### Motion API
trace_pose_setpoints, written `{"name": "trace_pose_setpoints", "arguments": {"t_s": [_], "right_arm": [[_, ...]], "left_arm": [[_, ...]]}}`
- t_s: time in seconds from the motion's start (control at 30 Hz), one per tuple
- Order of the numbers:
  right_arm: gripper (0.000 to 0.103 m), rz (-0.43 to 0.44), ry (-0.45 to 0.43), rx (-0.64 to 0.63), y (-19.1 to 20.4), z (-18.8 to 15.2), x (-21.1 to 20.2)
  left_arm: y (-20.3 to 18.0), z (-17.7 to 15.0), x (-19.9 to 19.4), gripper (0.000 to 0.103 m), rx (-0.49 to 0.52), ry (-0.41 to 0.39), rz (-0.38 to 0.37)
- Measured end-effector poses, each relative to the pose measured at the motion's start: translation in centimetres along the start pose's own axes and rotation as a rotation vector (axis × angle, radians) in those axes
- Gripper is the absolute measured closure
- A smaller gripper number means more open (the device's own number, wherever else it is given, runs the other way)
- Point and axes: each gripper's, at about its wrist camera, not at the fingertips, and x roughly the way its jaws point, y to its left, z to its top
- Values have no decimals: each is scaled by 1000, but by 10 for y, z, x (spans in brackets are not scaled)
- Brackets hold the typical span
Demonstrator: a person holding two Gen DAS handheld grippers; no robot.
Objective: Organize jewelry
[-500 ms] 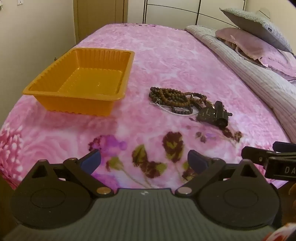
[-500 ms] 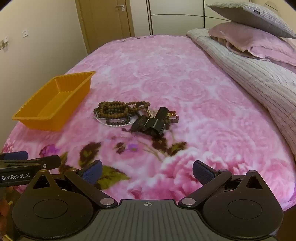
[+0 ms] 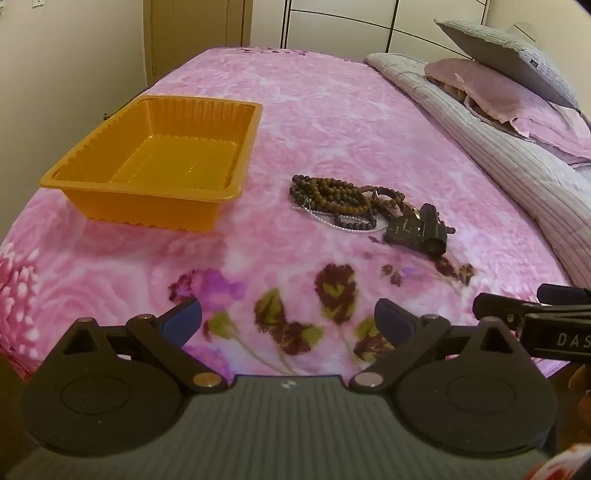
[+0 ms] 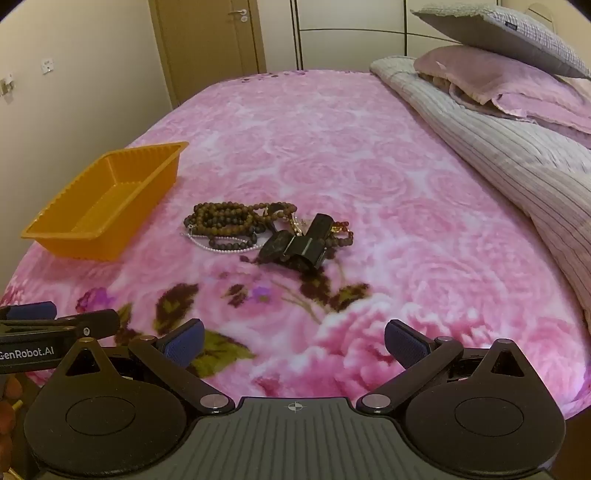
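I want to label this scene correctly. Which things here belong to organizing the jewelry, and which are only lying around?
For the job:
- brown bead strands
- white pearl string
- black watch
- orange tray, empty

Just lying about:
- pillows
- striped quilt
- pink floral blanket

White lettering "GenRobot.AI", its first letter cut off by the frame edge, ran along the side of the left gripper [image 4: 44,332] in the right wrist view. The letters "DAS", cut off at the frame edge, stood on the right gripper [image 3: 546,321] in the left wrist view.
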Motion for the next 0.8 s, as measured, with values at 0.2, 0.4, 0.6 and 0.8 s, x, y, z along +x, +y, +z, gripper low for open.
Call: {"name": "trace_pose_setpoints", "arguments": {"t_s": [0.2, 0.4, 0.6, 0.8], "right_arm": [[0, 0, -1, 0, 1, 0, 0], [0, -3, 1, -1, 0, 0, 1], [0, -4, 2, 2, 0, 1, 1], [0, -3, 4, 6, -2, 0, 2]], "left_arm": [[0, 0, -1, 3, 2, -2, -4], [-1, 1, -1, 3, 4, -2, -5], [-2, 2, -1, 3, 3, 0, -9], [-3, 1, 0, 3, 4, 0, -11]]}}
